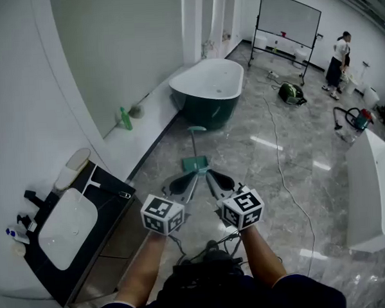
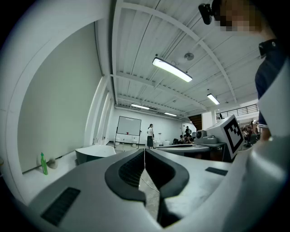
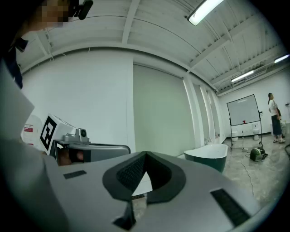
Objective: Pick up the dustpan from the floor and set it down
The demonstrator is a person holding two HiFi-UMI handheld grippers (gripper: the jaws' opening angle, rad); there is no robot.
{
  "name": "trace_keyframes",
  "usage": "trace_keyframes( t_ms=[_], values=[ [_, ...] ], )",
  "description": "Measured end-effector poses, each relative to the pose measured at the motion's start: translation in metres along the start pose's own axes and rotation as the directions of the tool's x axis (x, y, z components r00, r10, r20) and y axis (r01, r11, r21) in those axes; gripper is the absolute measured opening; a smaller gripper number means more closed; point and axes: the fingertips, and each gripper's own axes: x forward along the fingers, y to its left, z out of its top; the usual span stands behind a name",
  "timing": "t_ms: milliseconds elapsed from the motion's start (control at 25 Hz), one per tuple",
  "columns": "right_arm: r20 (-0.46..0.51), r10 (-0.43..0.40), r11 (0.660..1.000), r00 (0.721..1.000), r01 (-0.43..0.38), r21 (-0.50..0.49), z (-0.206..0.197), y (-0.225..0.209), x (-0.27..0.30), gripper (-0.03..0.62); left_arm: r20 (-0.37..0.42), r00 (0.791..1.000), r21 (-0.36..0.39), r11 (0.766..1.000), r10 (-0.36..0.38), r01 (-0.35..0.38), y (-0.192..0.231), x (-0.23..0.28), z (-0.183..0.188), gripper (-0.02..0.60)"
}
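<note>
So the dustpan [image 1: 196, 162] is a small teal one with a flat pan and a long, thin handle [image 1: 194, 143] that ends in a teal grip at the top. It sits on the grey marble floor [image 1: 258, 172], out in the open, a little short of the dark green bathtub [image 1: 208, 85]. The handle runs toward the tub. Can't tell from this angle whether it stands dead upright or leans.

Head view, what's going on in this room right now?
A person holds the left gripper and the right gripper side by side and level, both with jaws shut and empty. The teal long-handled dustpan sits untouched on the grey marble floor ahead of them, in front of the dark green bathtub. Nothing has been picked up yet.
</note>
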Motion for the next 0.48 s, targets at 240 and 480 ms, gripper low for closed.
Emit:
trace_keyframes(
  t_ms=[240,480],
  values=[
    [-0.009,-0.002,1.0,1.0,0.002,-0.011,-0.0005,-0.0003,0.002,0.006,0.003,1.0,0.0,1.0,-0.007,0.007,-0.0008,0.0015,0.0012,0.014],
    [-0.016,-0.007,1.0,1.0,0.006,-0.015,0.0,0.0024,0.0078,0.006,0.006,1.0,-0.005,1.0,-0.009,0.009,0.0051,-0.001,0.0023,0.014]
  ],
)
